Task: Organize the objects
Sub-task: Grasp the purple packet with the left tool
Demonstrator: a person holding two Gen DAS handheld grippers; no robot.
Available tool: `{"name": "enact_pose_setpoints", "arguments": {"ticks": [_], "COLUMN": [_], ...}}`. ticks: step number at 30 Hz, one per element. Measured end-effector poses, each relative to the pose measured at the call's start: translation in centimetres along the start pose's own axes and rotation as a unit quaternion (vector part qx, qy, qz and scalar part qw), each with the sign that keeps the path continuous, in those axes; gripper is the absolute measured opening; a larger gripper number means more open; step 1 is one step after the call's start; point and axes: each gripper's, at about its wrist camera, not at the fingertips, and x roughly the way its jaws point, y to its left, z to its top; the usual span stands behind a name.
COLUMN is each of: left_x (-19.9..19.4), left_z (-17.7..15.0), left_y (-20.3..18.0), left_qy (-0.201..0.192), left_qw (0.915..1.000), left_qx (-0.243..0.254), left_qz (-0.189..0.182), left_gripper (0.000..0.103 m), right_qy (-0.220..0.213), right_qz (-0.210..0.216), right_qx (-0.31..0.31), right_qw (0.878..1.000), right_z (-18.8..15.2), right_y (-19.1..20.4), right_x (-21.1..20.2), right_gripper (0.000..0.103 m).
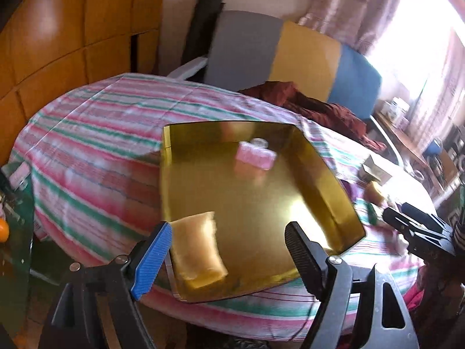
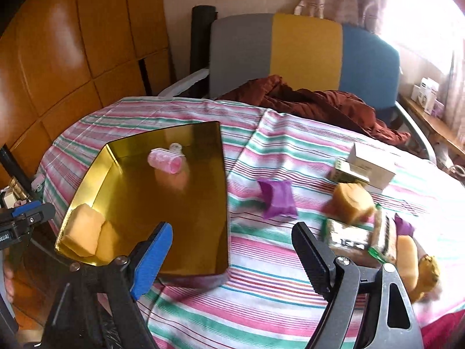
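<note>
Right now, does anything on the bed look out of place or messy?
Yes. The shiny gold tray holds only a pink hair roller and a yellow sponge block, while the purple pouch, tan sponge and wrapped packets lie scattered on the striped bedspread. A maroon cloth lies crumpled behind.

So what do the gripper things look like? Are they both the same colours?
Yes, they match. The left gripper and the right gripper each have black plastic arms with silver screws. On each, one finger wears a bright blue ribbed pad and the other a black ribbed pad. No cables or sleeves show.
</note>
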Motion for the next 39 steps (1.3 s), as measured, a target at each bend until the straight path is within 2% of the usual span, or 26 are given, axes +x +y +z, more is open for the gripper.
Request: {"name": "enact_pose_setpoints", "arguments": {"ticks": [8, 13, 16, 22, 27, 29, 32, 35, 39], "left_x": [0.7, 1.3, 2.1, 3.5, 4.4, 4.8, 5.9, 7.9, 11.8], "left_z": [-0.4, -0.4, -0.3, 0.2, 1.5, 2.1, 2.9, 3.8, 4.9], "left_y": [-5.0, -6.8, -7.7, -10.3, -13.7, -15.4, -18.2, -20.6, -23.1], "left_qy": [0.012, 0.020, 0.036, 0.060, 0.075, 0.076, 0.082, 0.113, 0.172], "left_qw": [0.9970, 0.9947, 0.9934, 0.9879, 0.9789, 0.9741, 0.9635, 0.9550, 0.9497], "left_qx": [0.073, 0.089, 0.098, 0.124, 0.151, 0.172, 0.216, 0.231, 0.210], "left_qz": [-0.023, -0.049, -0.048, -0.071, -0.116, -0.126, -0.135, -0.148, -0.156], "left_gripper": [0.081, 0.081, 0.081, 0.080, 0.079, 0.076, 0.073, 0.068, 0.061], "right_qy": [0.003, 0.005, 0.007, -0.004, -0.024, -0.029, -0.036, -0.034, -0.051], "right_qz": [-0.019, -0.040, -0.056, -0.101, -0.139, -0.155, -0.156, -0.143, -0.139], "right_qx": [0.031, 0.057, 0.076, 0.100, 0.118, 0.124, 0.148, 0.184, 0.189], "right_qw": [0.999, 0.998, 0.996, 0.990, 0.983, 0.980, 0.976, 0.972, 0.971], "right_z": [-1.3, -2.1, -2.5, -2.3, -1.7, -1.7, -2.1, -2.5, -2.2], "right_y": [-3.4, -6.3, -8.5, -12.6, -16.9, -18.6, -20.8, -22.4, -22.5], "right_x": [-0.9, -1.5, -1.9, -3.2, -3.9, -3.9, -3.8, -3.4, -3.7], "right_gripper": [0.085, 0.085, 0.085, 0.085, 0.087, 0.087, 0.087, 0.087, 0.088]}}
